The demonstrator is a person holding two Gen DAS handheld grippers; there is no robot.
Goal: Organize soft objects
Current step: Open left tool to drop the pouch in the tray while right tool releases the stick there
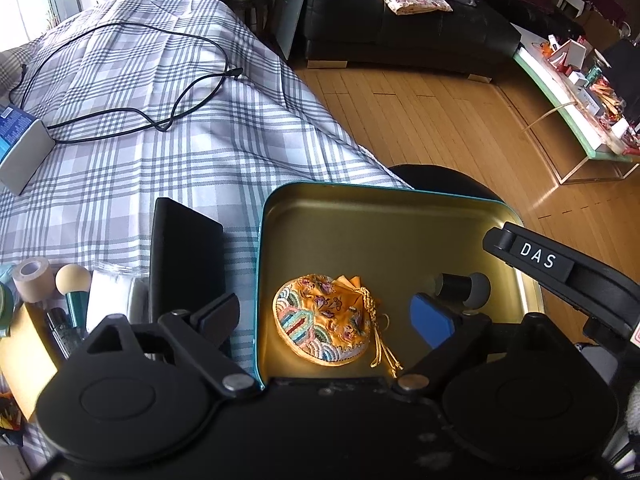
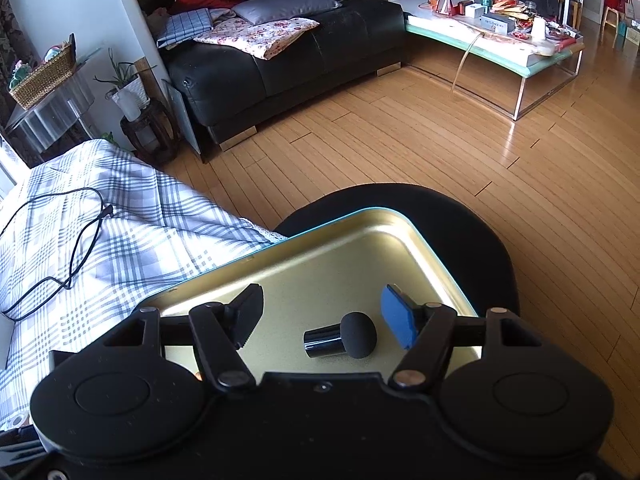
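Note:
A shallow tin (image 1: 360,224) with a gold inside and a teal rim rests partly on the bed and partly on a black stool. An orange embroidered drawstring pouch (image 1: 324,320) lies in its near left part. My left gripper (image 1: 326,316) hangs over the pouch, open wide, its pads clear of it. A small black applicator with a grey sponge head (image 2: 340,340) lies on the tin's floor (image 2: 320,264). My right gripper (image 2: 324,316) stands open around it without pressing on it. The sponge applicator (image 1: 464,286) and the right gripper's body (image 1: 540,260) also show in the left wrist view.
A plaid sheet (image 1: 160,120) covers the bed, with a black cable (image 1: 160,120) and a grey box (image 1: 24,152) on it. A black flat case (image 1: 184,248) lies left of the tin. Tape, a beige sponge (image 1: 74,278) and bottles crowd the near left. The black stool (image 2: 440,216) stands on wooden floor.

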